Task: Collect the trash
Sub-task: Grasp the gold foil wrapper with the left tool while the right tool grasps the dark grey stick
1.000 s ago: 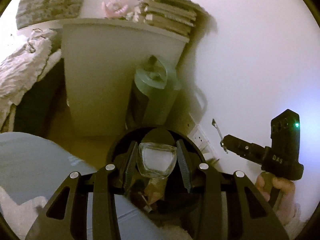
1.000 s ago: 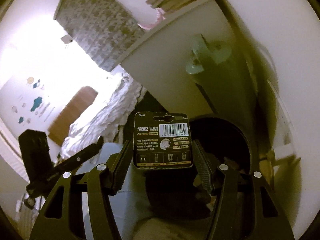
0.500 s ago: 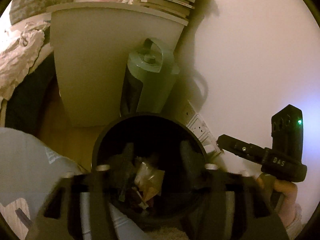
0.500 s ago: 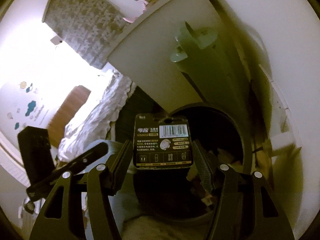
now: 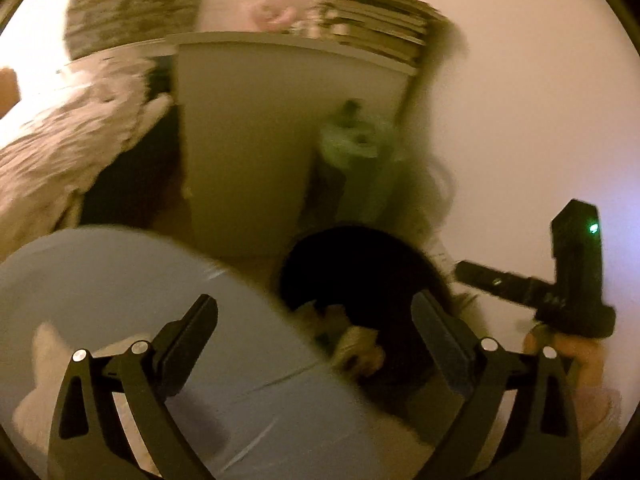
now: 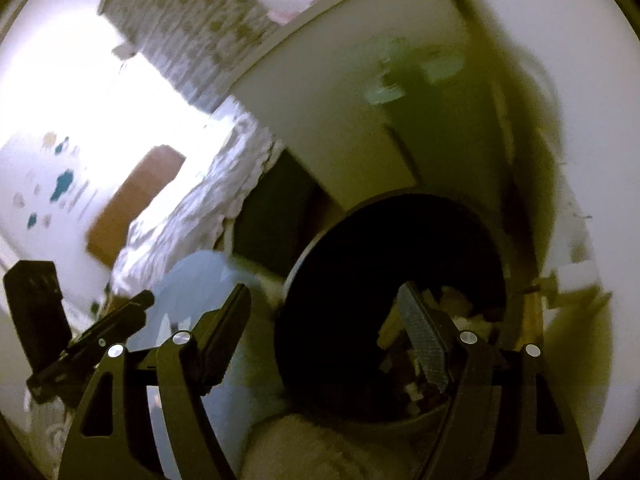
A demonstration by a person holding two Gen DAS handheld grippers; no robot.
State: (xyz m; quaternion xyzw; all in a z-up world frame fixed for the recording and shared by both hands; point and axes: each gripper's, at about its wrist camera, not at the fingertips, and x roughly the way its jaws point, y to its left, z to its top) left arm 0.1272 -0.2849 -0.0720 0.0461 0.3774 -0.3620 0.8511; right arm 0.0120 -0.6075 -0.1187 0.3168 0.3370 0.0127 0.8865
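Observation:
A round black trash bin (image 5: 360,256) stands on the floor by the wall, with crumpled wrappers and scraps (image 5: 356,344) inside. My left gripper (image 5: 316,328) is open and empty, just above the bin's left rim. In the right wrist view the bin (image 6: 400,248) fills the centre, with trash (image 6: 452,308) at its bottom. My right gripper (image 6: 328,320) is open and empty over the bin's left rim. The right gripper also shows in the left wrist view (image 5: 576,280), and the left one in the right wrist view (image 6: 80,340).
A white bedside cabinet (image 5: 280,140) with stacked books (image 5: 372,28) stands behind the bin. A green cylindrical appliance (image 5: 356,168) sits between cabinet and wall. A bed with a ruffled cover (image 5: 60,152) lies left. A pale blue cloth surface (image 5: 120,280) is below the left gripper.
My left gripper let go of the clear plastic cup and opened wide. My right gripper let go of the battery card and opened. Both views shifted left of the bin.

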